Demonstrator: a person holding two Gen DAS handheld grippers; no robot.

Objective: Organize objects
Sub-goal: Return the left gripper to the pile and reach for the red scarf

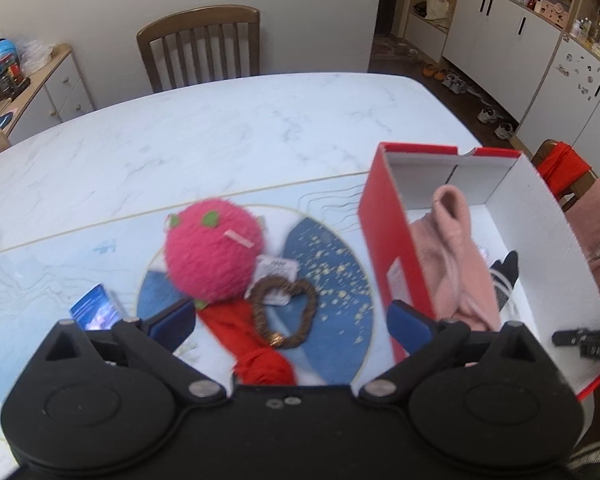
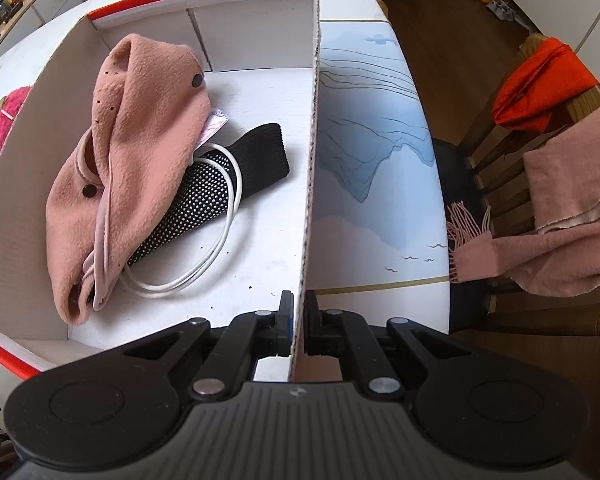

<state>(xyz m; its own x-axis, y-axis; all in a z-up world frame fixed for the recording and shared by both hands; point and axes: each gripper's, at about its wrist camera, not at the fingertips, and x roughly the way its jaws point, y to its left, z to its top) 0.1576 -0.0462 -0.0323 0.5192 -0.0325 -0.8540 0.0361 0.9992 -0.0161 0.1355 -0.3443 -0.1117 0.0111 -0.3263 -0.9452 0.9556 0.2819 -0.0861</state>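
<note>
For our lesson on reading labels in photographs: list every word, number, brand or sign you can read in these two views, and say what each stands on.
None can be read for certain.
Paper tag by the pink plush toy: printed, too blurred to read.
Sticker on the red box side: too blurred.
Blue card near the left tongs: no legible text.
Small emblem on the right tongs body: a mark, not words.

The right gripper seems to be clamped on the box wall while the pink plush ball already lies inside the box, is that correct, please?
Not quite: the pink plush ball is outside, on the mat left of the box, as the left wrist view shows. The right gripper is indeed clamped on the box wall.
</note>
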